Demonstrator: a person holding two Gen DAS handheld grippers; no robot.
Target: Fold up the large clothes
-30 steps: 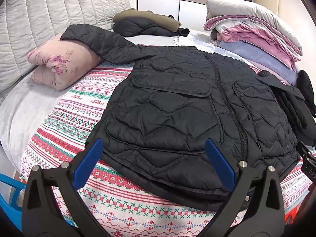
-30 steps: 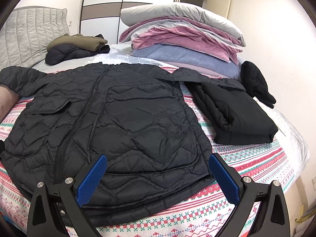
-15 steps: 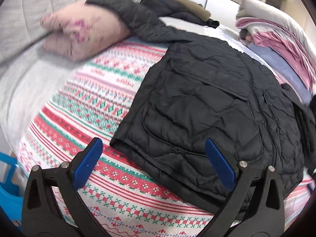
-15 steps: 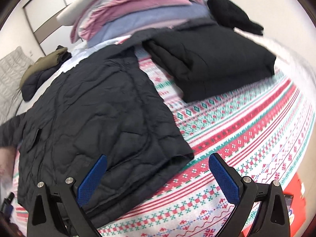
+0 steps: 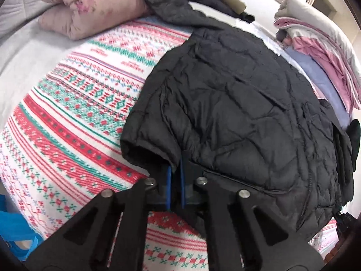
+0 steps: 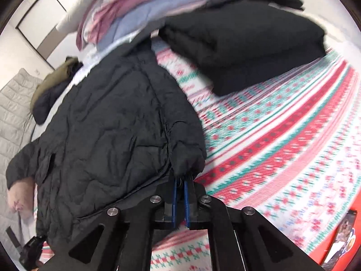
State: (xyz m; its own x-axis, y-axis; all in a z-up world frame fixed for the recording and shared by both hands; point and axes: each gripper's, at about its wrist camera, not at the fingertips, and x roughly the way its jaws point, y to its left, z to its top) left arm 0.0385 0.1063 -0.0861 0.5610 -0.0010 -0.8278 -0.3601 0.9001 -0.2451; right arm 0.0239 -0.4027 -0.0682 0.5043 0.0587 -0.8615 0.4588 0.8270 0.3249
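We pinch the black quilted puffer jacket [image 5: 225,103] at both hem corners, left gripper [image 5: 175,169] and right gripper [image 6: 180,180], its length stretching away toward the collar.

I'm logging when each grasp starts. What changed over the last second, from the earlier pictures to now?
Both grippers moved down to the black quilted jacket's bottom hem and closed: the left gripper is now shut on the hem's left corner, the right gripper on its right corner. A second ago both were open above it. The folded black garment and pink pillow stayed put.
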